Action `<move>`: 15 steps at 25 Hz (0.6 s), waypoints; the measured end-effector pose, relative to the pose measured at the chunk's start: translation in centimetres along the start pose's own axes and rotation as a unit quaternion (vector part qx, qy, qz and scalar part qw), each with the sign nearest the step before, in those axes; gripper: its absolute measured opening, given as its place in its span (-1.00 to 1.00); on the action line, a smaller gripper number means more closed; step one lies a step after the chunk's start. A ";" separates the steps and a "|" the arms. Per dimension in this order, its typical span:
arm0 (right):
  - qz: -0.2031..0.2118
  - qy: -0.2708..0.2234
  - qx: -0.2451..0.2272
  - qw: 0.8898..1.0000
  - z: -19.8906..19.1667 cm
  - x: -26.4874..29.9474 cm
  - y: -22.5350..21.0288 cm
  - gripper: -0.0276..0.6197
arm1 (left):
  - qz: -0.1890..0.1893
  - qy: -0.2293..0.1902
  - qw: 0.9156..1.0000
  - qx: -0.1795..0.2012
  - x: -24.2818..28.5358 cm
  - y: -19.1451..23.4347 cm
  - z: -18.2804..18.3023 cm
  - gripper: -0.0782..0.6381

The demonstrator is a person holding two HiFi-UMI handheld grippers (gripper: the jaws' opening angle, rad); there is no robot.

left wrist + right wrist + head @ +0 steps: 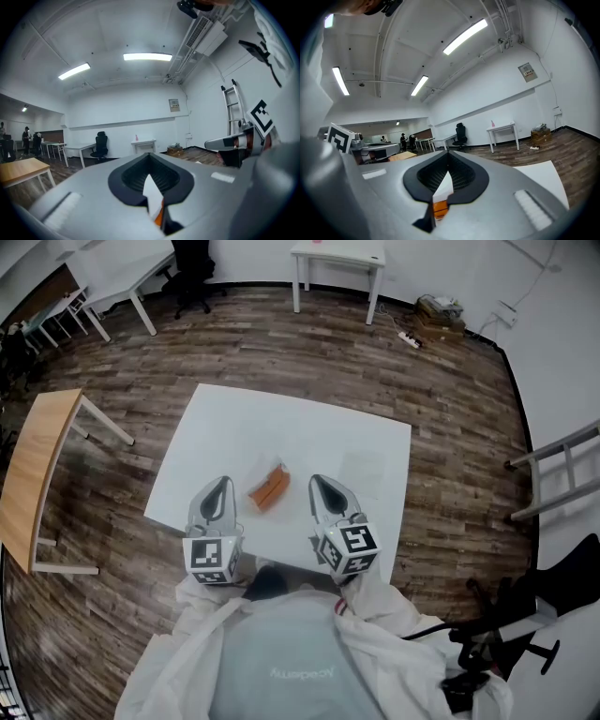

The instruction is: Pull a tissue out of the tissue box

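An orange tissue box lies on the white table, a little in front of its middle. My left gripper hovers just left of the box and my right gripper just right of it, both pointing away from me, shut and empty. In the left gripper view the jaws meet at the tip, and a sliver of the orange box shows through the gap below. The right gripper view shows the same: shut jaws with the orange box beneath them.
A wooden table stands to the left. White desks and an office chair line the far wall. A ladder leans at the right, with a black chair beside me.
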State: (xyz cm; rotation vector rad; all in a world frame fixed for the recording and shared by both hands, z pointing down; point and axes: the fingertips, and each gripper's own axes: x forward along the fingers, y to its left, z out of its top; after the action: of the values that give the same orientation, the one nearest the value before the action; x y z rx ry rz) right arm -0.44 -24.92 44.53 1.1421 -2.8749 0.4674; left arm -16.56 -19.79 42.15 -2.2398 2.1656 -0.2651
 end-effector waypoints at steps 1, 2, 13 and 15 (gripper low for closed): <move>-0.003 0.001 0.001 1.000 0.0 0.5 0.1 -0.91 | -0.004 0.001 1.000 -0.002 0.3 0.4 -0.1 -0.78; -0.007 0.003 0.001 1.000 -0.1 1.0 0.2 -0.91 | -0.008 0.003 1.000 -0.002 0.7 0.8 -0.3 -0.78; -0.070 0.011 -0.001 0.997 -0.3 5.4 0.5 -0.91 | -0.066 0.009 0.998 -0.016 5.0 5.4 -1.8 -0.78; -0.084 0.014 -0.004 0.996 -0.3 5.8 0.6 -0.91 | -0.078 0.007 0.997 -0.022 5.7 6.0 -2.0 -0.78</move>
State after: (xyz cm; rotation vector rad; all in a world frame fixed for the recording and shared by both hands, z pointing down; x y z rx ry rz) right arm -5.14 -28.30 45.37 1.3494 -2.7235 0.4619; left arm -22.60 -25.47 43.97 -2.4416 2.0246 -0.2391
